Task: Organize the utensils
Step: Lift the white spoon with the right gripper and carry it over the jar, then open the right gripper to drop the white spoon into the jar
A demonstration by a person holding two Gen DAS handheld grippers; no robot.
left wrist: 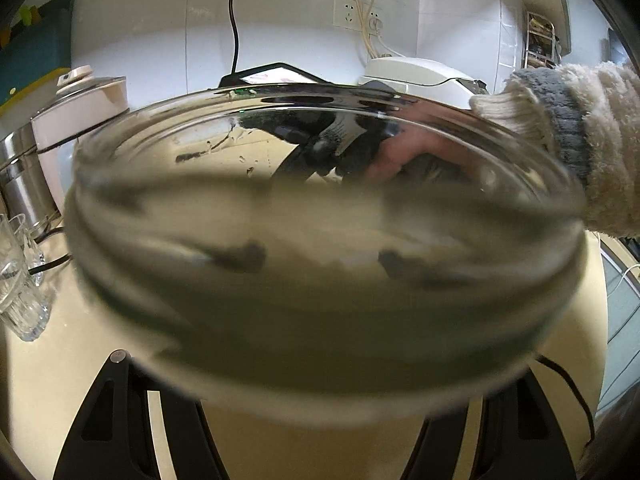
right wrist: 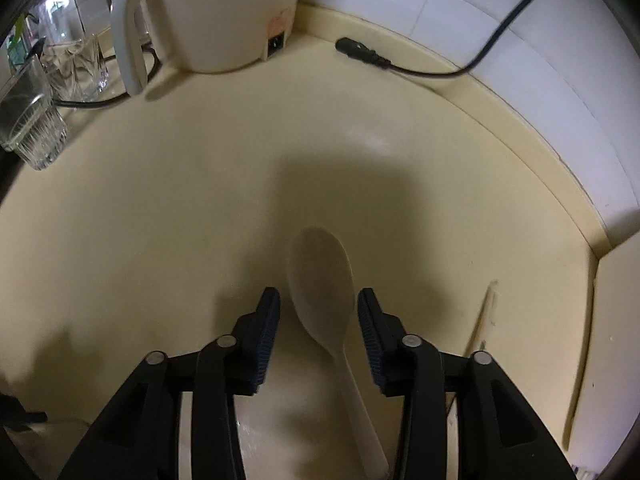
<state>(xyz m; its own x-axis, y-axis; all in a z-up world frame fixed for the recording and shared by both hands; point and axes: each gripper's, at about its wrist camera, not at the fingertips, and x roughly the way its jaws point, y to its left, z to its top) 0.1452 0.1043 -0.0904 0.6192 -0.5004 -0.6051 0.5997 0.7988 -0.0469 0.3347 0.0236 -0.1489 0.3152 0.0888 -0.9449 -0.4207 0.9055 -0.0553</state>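
Straddling the pale plastic rice spoon (right wrist: 322,280), your right gripper (right wrist: 318,334) hangs released, pads clear of its neck, lined up to pinch. Your left gripper (left wrist: 320,396) is clenched on the clear glass bowl (left wrist: 324,240), tilted above the cream counter (right wrist: 160,200), presumably to receive it.

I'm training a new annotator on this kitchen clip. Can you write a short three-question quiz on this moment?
1. True or false: the right gripper is clamped on the rice paddle.
2. What does the left gripper hold? A) glass bowl B) kettle C) drinking glass
3. What lies loose by the tiled wall?

Key: 1. False; its pads stand apart from the paddle. 2. A, the glass bowl. 3. A black power cord.
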